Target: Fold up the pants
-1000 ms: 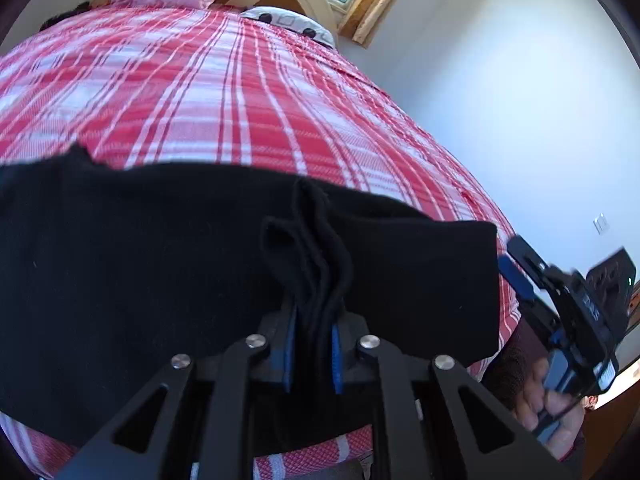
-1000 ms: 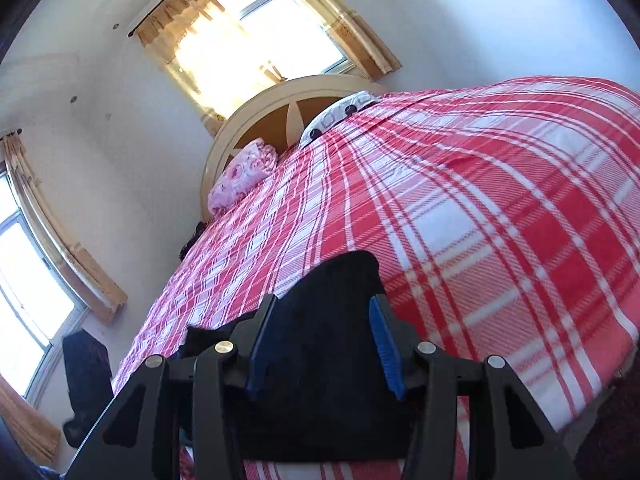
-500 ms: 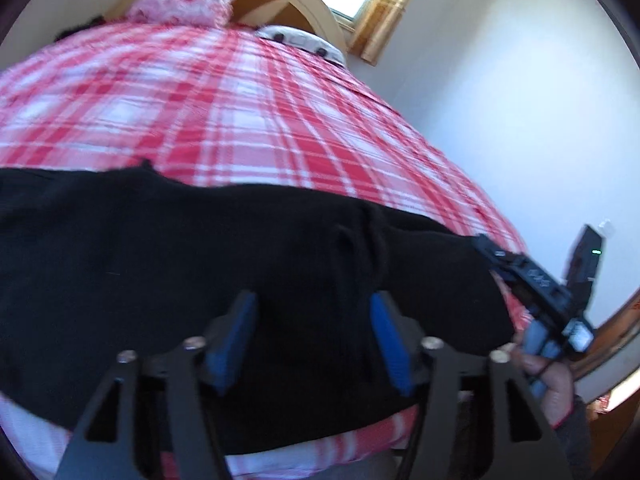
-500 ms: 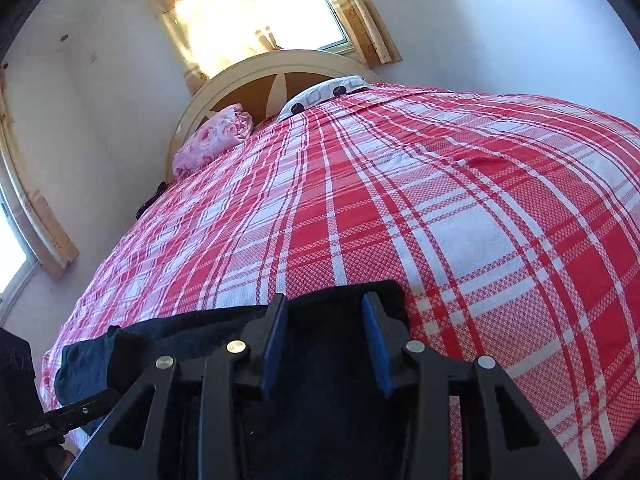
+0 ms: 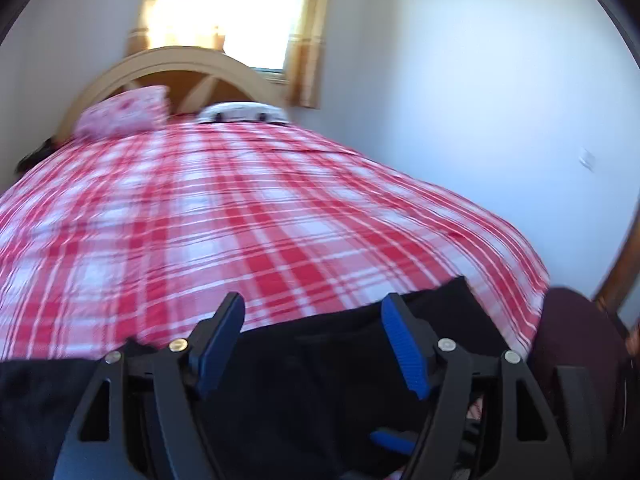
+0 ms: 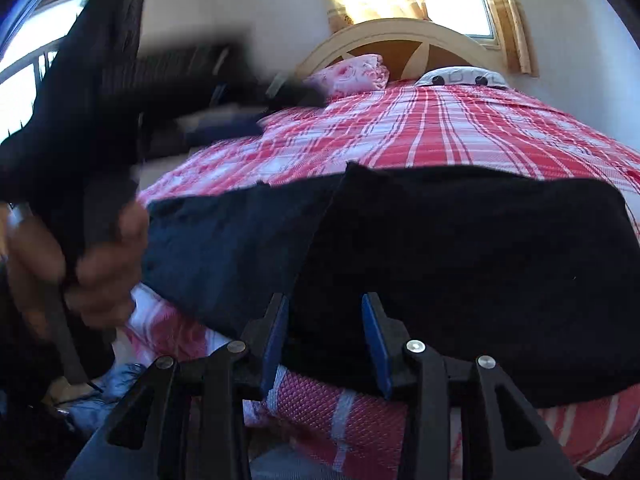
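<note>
Black pants (image 5: 360, 360) lie along the near edge of the red plaid bedspread (image 5: 260, 220). From the left wrist, the left gripper (image 5: 312, 344) stands wide above the cloth, blue pads gripping nothing; its jaws have just been opening, and the fabric lies below them, not between.

From the right wrist, the right gripper (image 6: 324, 340) sits narrower, hovering at the pants' near edge without pinching. One layer already lies doubled over another, so a fold looks done; I'd judge further folding or tidying remains.
</note>
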### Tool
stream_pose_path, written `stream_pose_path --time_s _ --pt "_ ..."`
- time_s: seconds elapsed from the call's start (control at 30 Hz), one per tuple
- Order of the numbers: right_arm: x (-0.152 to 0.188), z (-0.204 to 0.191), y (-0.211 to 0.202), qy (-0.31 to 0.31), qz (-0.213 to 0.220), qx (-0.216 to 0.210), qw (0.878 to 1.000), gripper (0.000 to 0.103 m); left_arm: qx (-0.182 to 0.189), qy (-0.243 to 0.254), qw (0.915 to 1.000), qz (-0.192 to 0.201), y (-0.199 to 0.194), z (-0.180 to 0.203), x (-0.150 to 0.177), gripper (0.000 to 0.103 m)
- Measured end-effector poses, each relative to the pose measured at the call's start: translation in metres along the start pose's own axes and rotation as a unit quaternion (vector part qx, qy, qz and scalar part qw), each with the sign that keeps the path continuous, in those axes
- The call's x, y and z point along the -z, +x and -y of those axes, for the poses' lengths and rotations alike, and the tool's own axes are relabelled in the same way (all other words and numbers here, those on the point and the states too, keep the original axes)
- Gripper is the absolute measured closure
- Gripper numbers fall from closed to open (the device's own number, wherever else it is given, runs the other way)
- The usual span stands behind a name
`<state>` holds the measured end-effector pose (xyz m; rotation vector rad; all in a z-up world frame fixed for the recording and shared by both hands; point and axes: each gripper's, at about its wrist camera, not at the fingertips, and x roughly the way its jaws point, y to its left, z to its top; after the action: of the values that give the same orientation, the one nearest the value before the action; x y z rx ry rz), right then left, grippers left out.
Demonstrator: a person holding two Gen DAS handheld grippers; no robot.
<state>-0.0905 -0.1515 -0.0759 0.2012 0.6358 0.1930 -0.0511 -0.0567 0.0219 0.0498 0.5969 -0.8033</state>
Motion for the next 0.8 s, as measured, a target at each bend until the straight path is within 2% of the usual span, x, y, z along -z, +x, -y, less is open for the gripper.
stream_pose_path --time_s 0.07,0.13,0.23,0.3,0.37,0.43,0.53,0.6,0.63,0.67,0.73,0.8 --pt "0.003 -0.002 0.002 0.004 0.011 0.002 1.000 0.057 0.017 0.030 0.9991 -0.024 0.017 0.016 -0.001 0.030" --pt "0.002 -0.001 0.004 0.018 0.018 -0.012 1.000 0.051 0.002 0.050 0.9971 -0.057 0.039 0.022 0.005 0.030" --pt "0.008 -0.002 0.002 0.024 0.032 -0.012 0.999 0.051 -0.027 0.029 0.9929 -0.112 0.064 0.008 0.020 0.030" --pt "0.009 -0.005 0.002 0.017 0.037 -0.004 0.999 0.050 -0.041 0.008 0.9911 -0.126 0.070 -0.009 0.027 0.030" --pt "0.010 -0.009 0.001 0.012 0.037 -0.004 0.999 0.045 -0.035 -0.006 0.9922 -0.120 0.061 -0.020 0.028 0.030" --pt "0.011 -0.013 0.000 0.004 0.038 -0.007 0.999 0.038 -0.058 -0.005 0.9922 -0.110 0.052 -0.025 0.025 0.030" --pt "0.009 -0.021 0.001 -0.013 0.031 0.000 0.999 0.034 -0.079 -0.014 0.9943 -0.070 0.018 -0.045 0.023 0.027" --pt "0.004 -0.025 -0.003 -0.009 0.025 0.002 1.000 0.034 -0.092 -0.036 0.9942 -0.043 -0.008 -0.068 0.025 0.017" --pt "0.001 -0.024 -0.008 0.007 0.027 -0.011 1.000 0.034 -0.108 -0.052 0.9923 -0.030 -0.024 -0.084 0.029 0.013" --pt "-0.002 -0.021 -0.011 0.021 0.031 -0.023 0.999 0.034 -0.127 -0.067 0.9894 -0.019 -0.038 -0.098 0.034 0.011" --pt "-0.012 -0.021 -0.019 0.053 0.049 -0.053 0.996 0.034 -0.182 -0.101 0.9780 -0.005 -0.068 -0.135 0.047 0.011" --pt "-0.021 -0.030 -0.020 0.046 0.058 -0.062 0.995 0.034 -0.242 -0.141 0.9599 -0.004 -0.096 -0.168 0.064 0.011"
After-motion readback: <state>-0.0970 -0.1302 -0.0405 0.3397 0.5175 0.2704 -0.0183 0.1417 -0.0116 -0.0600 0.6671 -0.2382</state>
